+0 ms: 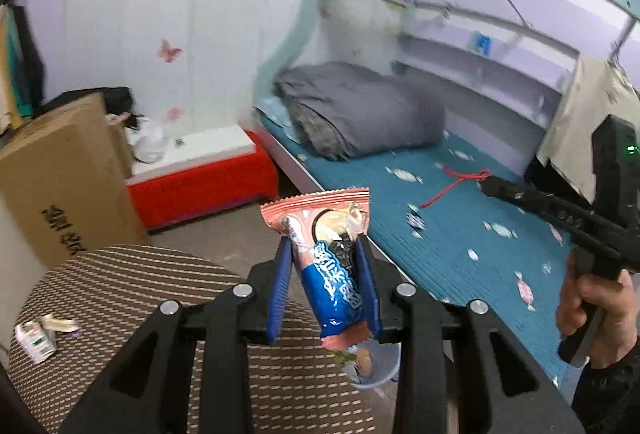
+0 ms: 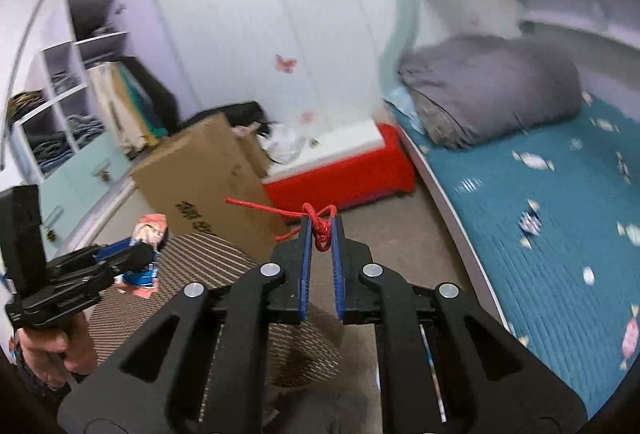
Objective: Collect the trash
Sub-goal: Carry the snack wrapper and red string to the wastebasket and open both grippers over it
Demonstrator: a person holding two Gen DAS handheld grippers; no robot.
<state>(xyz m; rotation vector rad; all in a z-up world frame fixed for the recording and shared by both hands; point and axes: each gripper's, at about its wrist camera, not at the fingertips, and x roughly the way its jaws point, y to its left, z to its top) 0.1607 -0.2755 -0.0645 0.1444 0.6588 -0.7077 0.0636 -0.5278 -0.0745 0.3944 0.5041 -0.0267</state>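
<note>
My left gripper [image 1: 325, 246] is shut on a pink and blue snack wrapper [image 1: 332, 266] and holds it up in the air over a small clear plastic bin [image 1: 376, 366] on the floor. The same wrapper shows in the right wrist view [image 2: 146, 254]. My right gripper [image 2: 321, 224] is shut on a knotted red string [image 2: 318, 224] with loose ends trailing left; it appears in the left wrist view [image 1: 486, 184] over the bed with the string [image 1: 452, 186]. A crumpled white and green carton [image 1: 34, 338] and a paper scrap [image 1: 60, 324] lie on the round striped stool [image 1: 132, 286].
A bed with a teal sheet [image 1: 460, 234] and a grey folded quilt [image 1: 360, 110] is on the right. A cardboard box [image 1: 60, 170] and a red and white chest [image 1: 204, 170] stand at the wall. Shelves with clothes [image 2: 68, 106] are at far left.
</note>
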